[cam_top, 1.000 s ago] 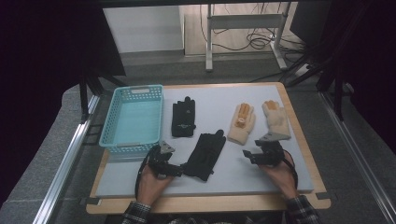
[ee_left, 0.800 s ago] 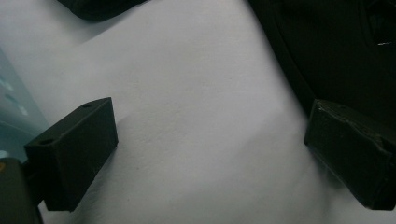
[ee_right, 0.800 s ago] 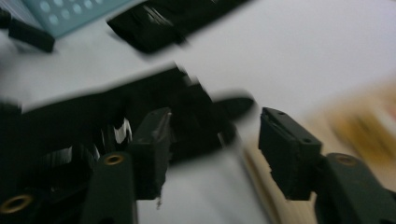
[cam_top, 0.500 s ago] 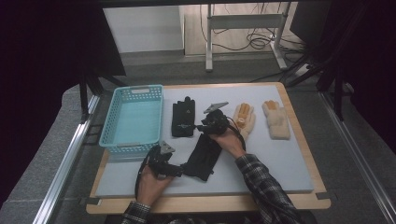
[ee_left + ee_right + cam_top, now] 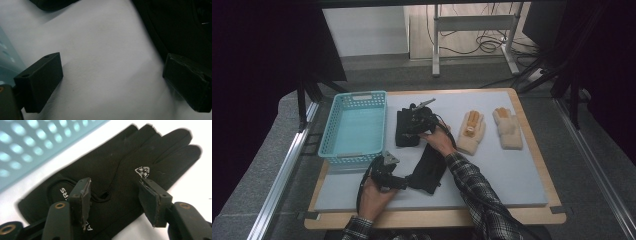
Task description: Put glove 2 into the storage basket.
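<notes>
Two black gloves lie on the grey mat (image 5: 492,175). The far black glove (image 5: 403,136) (image 5: 120,170) rests beside the basket, and my right gripper (image 5: 411,126) (image 5: 115,200) hovers open just above its palm, jaws straddling the white logo. The near black glove (image 5: 430,169) (image 5: 180,27) lies at the front centre. My left gripper (image 5: 400,181) (image 5: 112,82) is open at its cuff end, with bare mat between the jaws and the glove edge by the right jaw. Two tan gloves (image 5: 472,131) (image 5: 508,128) lie to the right.
A light blue basket (image 5: 354,127) (image 5: 37,145) stands at the mat's left, close to the far black glove. The mat sits on a wooden board (image 5: 437,219). Bare mat stretches along the front right.
My right gripper has swung from the front right, past the tan gloves, over to the far black glove by the basket. The left gripper has stayed put.
</notes>
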Tool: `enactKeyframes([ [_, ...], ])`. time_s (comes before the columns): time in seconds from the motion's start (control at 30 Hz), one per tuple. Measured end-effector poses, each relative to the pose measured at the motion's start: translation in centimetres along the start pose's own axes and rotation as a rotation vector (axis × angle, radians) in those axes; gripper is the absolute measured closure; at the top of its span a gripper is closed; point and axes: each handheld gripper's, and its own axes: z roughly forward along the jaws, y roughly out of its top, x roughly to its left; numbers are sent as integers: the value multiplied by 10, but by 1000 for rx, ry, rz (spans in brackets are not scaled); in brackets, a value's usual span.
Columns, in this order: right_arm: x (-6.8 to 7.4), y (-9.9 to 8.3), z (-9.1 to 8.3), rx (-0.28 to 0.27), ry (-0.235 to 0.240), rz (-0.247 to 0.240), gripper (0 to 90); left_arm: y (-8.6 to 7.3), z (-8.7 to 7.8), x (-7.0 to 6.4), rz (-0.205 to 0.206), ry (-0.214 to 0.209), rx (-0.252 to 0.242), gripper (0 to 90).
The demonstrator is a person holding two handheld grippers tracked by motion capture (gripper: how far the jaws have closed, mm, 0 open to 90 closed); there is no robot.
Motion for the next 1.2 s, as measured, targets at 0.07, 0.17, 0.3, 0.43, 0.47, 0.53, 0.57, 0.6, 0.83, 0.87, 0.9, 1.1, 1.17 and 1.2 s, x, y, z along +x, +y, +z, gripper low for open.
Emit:
enactKeyframes([
  [0.07,0,-1,4,5,7,8,442,0,0,0,0,0,0,33],
  [0.17,-1,-3,4,2,41,21,609,0,0,0,0,0,1,33],
  [0.3,3,-2,4,16,77,55,760,0,0,0,0,0,1,33],
  [0.43,1,-5,1,9,91,89,892,0,0,0,1,0,0,34],
  [0.47,2,-5,1,35,54,65,892,0,0,0,1,0,0,35],
  [0.53,3,-5,-2,33,61,42,893,0,0,0,1,0,0,35],
  [0.57,4,-6,-3,34,58,31,893,0,0,0,1,0,-1,35],
  [0.6,5,-6,-4,35,50,18,893,0,0,0,1,0,0,35],
  [0.83,7,-1,-13,-22,40,-10,890,0,0,0,2,0,-1,36],
  [0.87,4,3,-13,-48,23,-18,856,0,0,0,2,0,-1,36],
  [0.9,2,5,-13,-68,13,-14,739,0,0,0,2,0,-1,36],
  [1.1,-3,8,5,-49,-32,-3,468,0,0,0,3,0,-2,38],
  [1.17,-1,5,14,-31,-33,-21,505,0,0,0,5,-1,-3,41],
  [1.2,-2,5,15,-29,-13,-3,546,0,0,0,4,-2,-3,42],
])
